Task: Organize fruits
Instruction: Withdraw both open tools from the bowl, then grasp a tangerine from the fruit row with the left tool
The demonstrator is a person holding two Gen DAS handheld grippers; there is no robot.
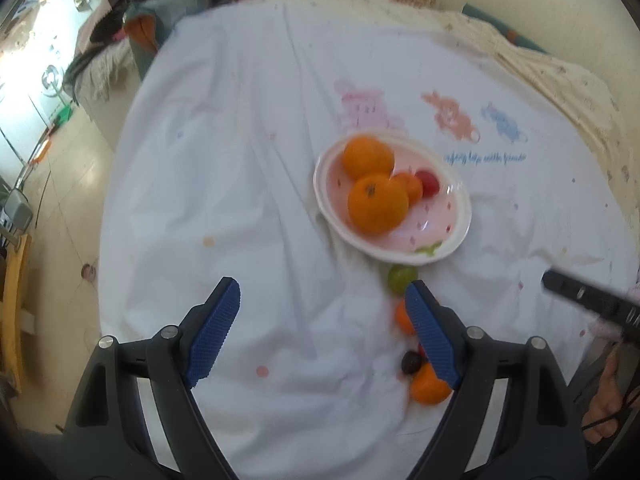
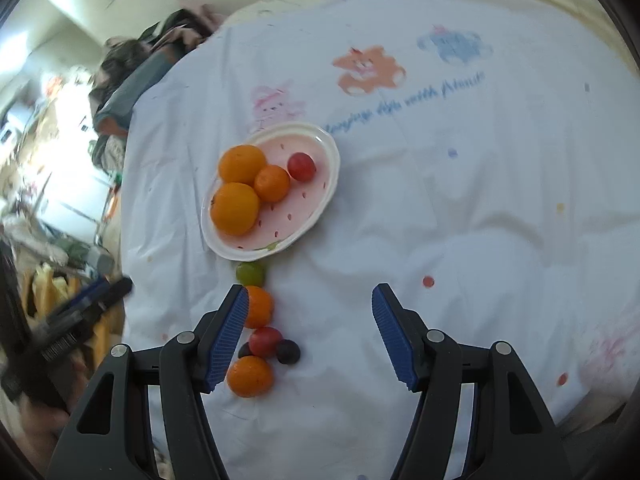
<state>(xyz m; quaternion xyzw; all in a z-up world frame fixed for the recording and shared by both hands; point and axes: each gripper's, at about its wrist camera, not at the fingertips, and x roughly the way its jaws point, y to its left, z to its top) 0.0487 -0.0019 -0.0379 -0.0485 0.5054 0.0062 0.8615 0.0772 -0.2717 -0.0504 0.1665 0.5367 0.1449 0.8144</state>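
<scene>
A pink oval plate (image 2: 326, 148) on the white cloth holds two big oranges (image 2: 235, 208), a small orange (image 2: 272, 183) and a red tomato (image 2: 301, 166). In a line below its near rim lie a green fruit (image 2: 251, 273), an orange (image 2: 258, 306), a red tomato (image 2: 265, 341), a dark plum (image 2: 288, 351) and another orange (image 2: 250, 376). My right gripper (image 2: 310, 290) stands open above the cloth, its left finger just beside that line. My left gripper (image 1: 322, 286) is open over bare cloth, with the same loose fruits (image 1: 401, 278) beside and partly behind its right finger.
The white cloth (image 1: 240, 160) with cartoon prints covers a round table. Its left edge drops to a tiled floor (image 1: 60, 208). Clothes and a bag (image 1: 160, 12) are piled beyond the far left edge. A hand (image 1: 608, 400) shows at the right.
</scene>
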